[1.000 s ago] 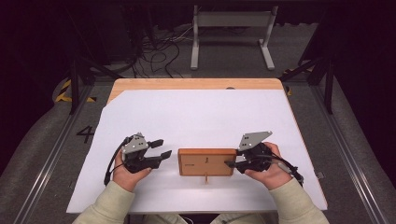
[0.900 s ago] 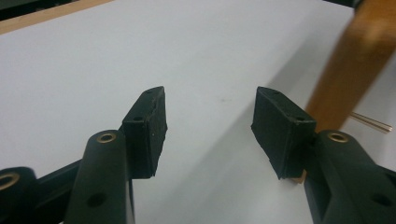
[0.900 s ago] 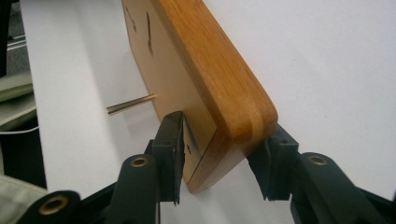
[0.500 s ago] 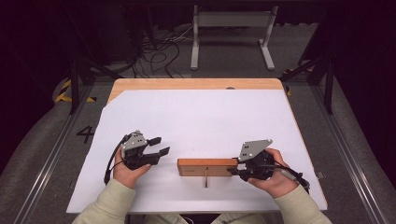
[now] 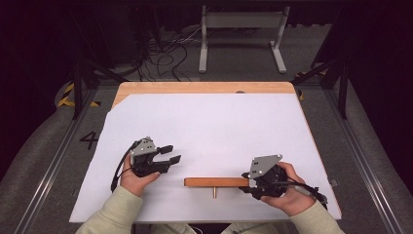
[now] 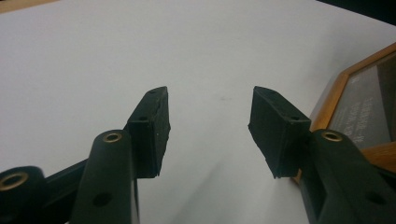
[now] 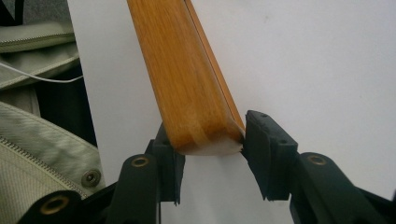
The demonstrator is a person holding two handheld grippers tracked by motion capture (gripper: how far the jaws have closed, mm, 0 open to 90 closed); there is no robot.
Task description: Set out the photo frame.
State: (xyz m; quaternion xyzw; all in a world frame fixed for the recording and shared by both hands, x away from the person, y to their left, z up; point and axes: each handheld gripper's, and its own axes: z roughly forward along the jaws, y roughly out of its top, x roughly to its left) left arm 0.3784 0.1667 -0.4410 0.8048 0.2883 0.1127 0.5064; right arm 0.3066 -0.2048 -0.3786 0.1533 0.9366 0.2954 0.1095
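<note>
Right gripper (image 5: 246, 184) I have clamped on the end of the wooden frame (image 5: 216, 182), which stands on edge near the table's (image 5: 219, 122) front edge. Left gripper (image 5: 174, 153), just beside the frame's other end, spread and empty; jaws have just been closing.

A varnished, glossy wooden frame (image 7: 187, 79) with smooth honey-toned grain rests between matt black, rough-edged rubbery pads (image 7: 268, 149); a smooth matt white sheet (image 5: 219, 126) covers the pale wooden counter (image 5: 204, 87).
</note>
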